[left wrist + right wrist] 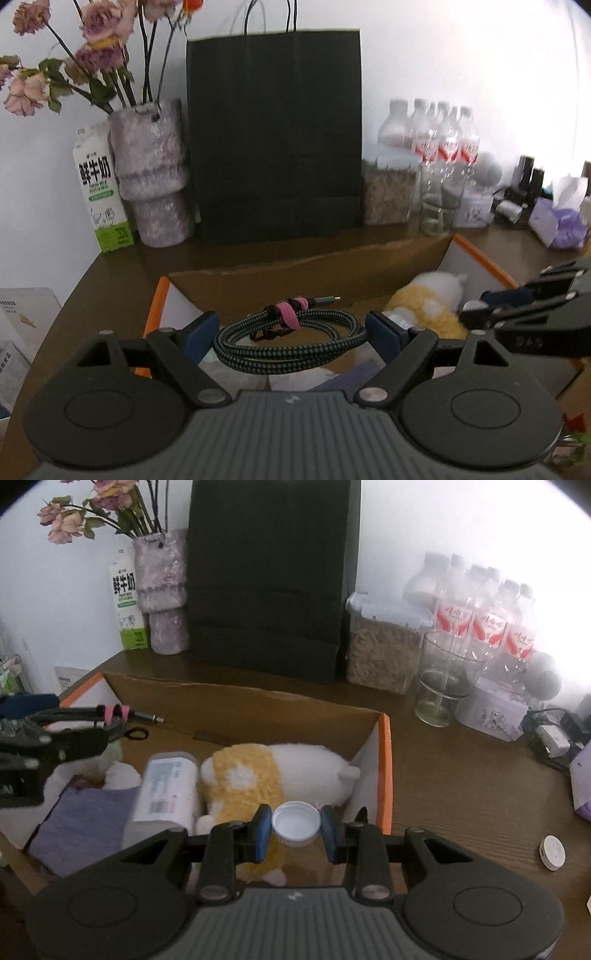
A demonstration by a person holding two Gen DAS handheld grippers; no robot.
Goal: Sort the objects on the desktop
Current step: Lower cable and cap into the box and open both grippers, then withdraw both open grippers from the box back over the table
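Observation:
A coiled black braided cable (280, 350) bound with a pink tie hangs over the open cardboard box (295, 266); my left gripper (291, 332) is shut on it, blue pads wide apart against the coil's two sides. My right gripper (295, 832) is shut on a white bottle cap (295, 821) above the box's right end (384, 760). In the box lie a yellow-and-white plush toy (258, 775), a white labelled cylinder (166, 790) and a purple cloth (85, 823). The left gripper and its cable (114, 712) show at the left edge of the right wrist view.
Behind the box stand a black paper bag (273, 140), a vase of dried flowers (151, 173) and a milk carton (101, 188). To the right are a grain-filled container (380, 657), a glass (443, 679), water bottles (487, 613), a tissue box (557, 221) and a white disc (552, 852).

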